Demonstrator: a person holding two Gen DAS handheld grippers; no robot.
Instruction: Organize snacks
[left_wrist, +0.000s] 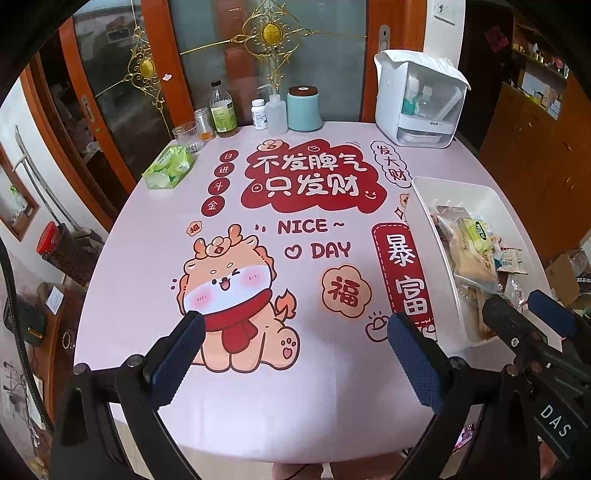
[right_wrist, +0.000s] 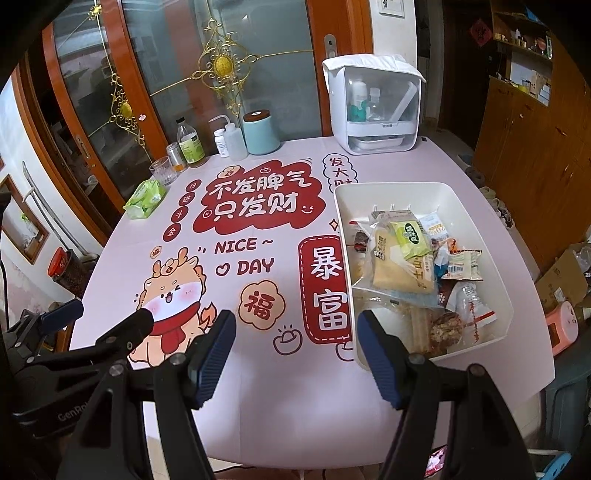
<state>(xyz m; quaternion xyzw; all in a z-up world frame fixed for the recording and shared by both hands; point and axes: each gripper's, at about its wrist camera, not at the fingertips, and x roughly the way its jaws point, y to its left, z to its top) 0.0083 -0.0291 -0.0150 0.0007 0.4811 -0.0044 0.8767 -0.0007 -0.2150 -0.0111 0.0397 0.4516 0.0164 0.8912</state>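
Observation:
A white plastic bin (right_wrist: 424, 189) stands on the right side of the pink printed tablecloth (right_wrist: 258, 387). It holds several wrapped snacks, among them a large clear bag of beige biscuits (right_wrist: 397, 273) with a green packet (right_wrist: 410, 236) lying on it. In the left wrist view the bin (left_wrist: 436, 254) is at the right edge. My right gripper (right_wrist: 297, 356) is open and empty, hovering just left of the bin's near corner. My left gripper (left_wrist: 295, 352) is also open and empty, above the cartoon dragon print. Each gripper shows in the other's view: the left gripper (right_wrist: 110, 314) and the right gripper (left_wrist: 526, 314).
At the table's far edge stand a green tissue pack (left_wrist: 170, 167), a glass (left_wrist: 189, 136), bottles (left_wrist: 222, 110), a teal canister (left_wrist: 303, 109) and a white box appliance (left_wrist: 417, 99). Glass doors rise behind. Cardboard boxes (right_wrist: 561, 277) sit on the floor at right.

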